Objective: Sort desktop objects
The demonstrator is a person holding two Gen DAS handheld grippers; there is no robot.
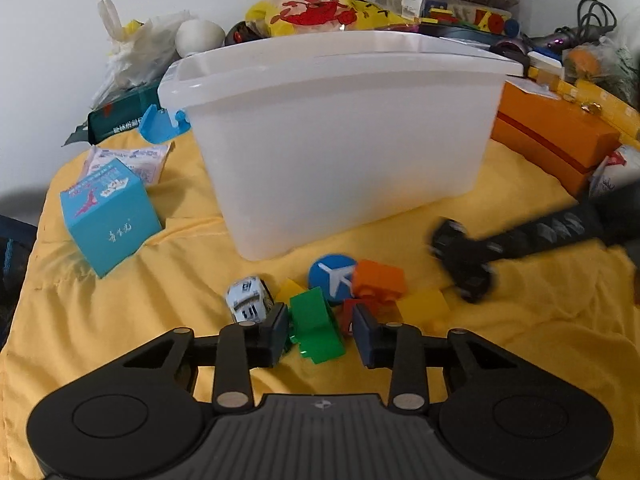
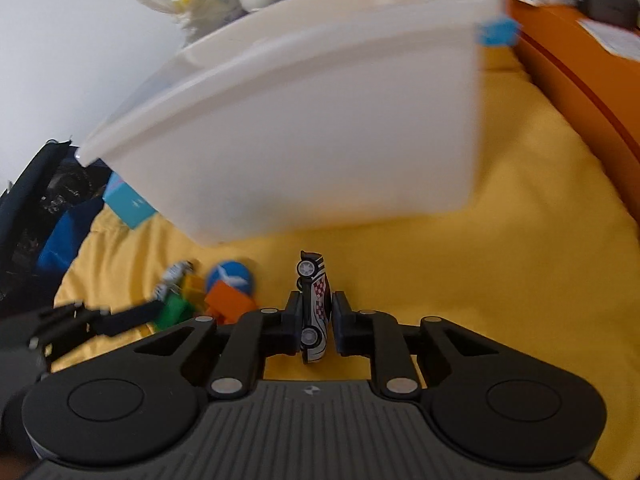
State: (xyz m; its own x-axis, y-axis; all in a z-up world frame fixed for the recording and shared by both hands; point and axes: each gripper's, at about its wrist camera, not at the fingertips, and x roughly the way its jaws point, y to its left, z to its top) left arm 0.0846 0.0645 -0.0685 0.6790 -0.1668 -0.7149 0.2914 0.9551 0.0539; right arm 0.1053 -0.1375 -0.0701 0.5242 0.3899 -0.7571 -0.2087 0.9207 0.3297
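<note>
Two hand-held grippers work over a yellow cloth [image 1: 132,320]. Clamped between the pads of the right hand-held gripper [image 2: 315,320] is a small toy car [image 2: 313,308] with a red-and-white chequered side; it is turned on its side, its long axis running straight away from the gripper toward the white plastic bin [image 2: 304,132], one end sticking out past the fingertips. The left hand-held gripper [image 1: 320,330] has its jaws partly apart around a green block [image 1: 316,326]; whether the pads press on it I cannot tell. Just beyond lie a white toy car [image 1: 250,300], a blue airplane disc [image 1: 332,276], an orange block [image 1: 380,280] and yellow blocks [image 1: 426,304], all in front of the bin. A teal box [image 1: 110,220] stands to the left.
</note>
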